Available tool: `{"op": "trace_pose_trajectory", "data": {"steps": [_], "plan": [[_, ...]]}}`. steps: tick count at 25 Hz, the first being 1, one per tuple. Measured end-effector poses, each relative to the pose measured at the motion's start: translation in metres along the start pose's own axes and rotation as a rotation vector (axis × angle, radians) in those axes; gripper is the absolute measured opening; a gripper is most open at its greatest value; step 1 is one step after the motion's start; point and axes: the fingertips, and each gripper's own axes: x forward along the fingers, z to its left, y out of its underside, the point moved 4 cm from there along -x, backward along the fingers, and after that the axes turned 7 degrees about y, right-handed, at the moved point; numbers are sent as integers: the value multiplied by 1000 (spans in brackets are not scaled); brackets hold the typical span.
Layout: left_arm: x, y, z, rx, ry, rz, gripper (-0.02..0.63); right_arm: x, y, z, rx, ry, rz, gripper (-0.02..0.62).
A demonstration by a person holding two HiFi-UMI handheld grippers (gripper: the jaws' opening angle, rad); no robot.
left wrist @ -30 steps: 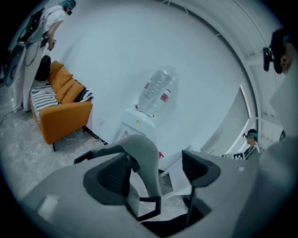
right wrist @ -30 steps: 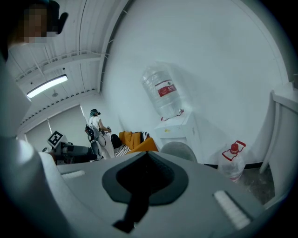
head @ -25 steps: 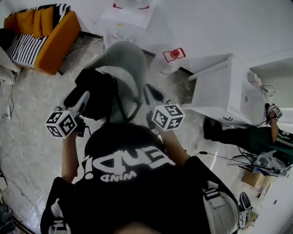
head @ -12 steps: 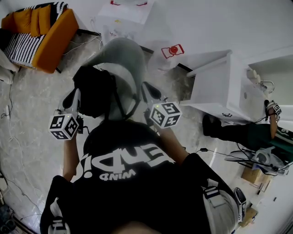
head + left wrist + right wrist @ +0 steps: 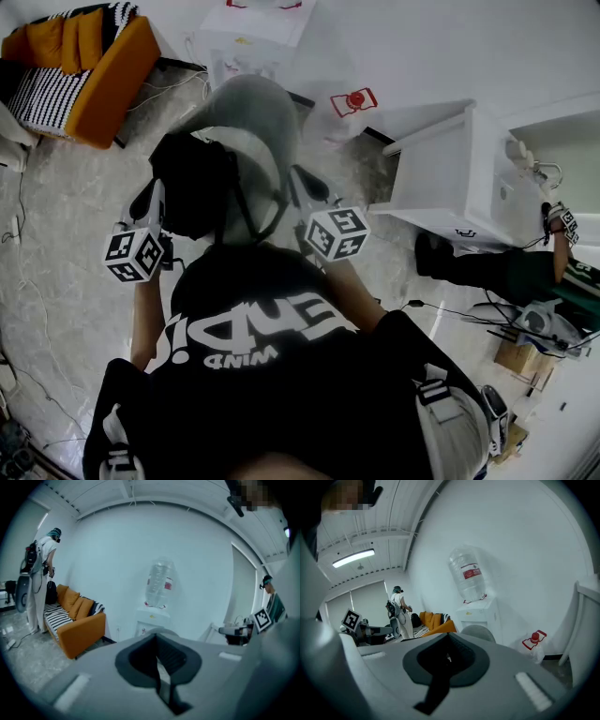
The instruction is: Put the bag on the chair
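Observation:
The black bag [image 5: 192, 187] lies on the seat of the grey chair [image 5: 251, 112], and its straps [image 5: 246, 220] loop over the seat's near edge. My left gripper [image 5: 150, 194] points at the bag's left side with its jaws together; whether it touches the bag I cannot tell. The right gripper [image 5: 303, 178] stands by the chair's right edge, apart from the bag. In both gripper views the jaws [image 5: 158, 660] [image 5: 447, 658] meet with nothing seen between them. Only the chair's back [image 5: 480, 632] shows past them there.
An orange sofa [image 5: 108, 80] with striped cushions stands at the far left. A water dispenser [image 5: 251, 37] is behind the chair and a white cabinet [image 5: 450, 178] to its right. Another person [image 5: 511, 277] sits by the cabinet. Cables run over the floor.
The left gripper's jaws, spread a second ago, have come together, and the gripper rolled a little beside the bag. The right gripper and the bag kept their places.

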Motion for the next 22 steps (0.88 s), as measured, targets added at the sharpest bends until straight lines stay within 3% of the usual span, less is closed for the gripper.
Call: {"op": "trace_pose_trajectory", "data": {"steps": [22], "plan": [[4, -2, 13, -10, -37, 34, 0, 14, -1, 7, 24, -19, 16, 0]]}}
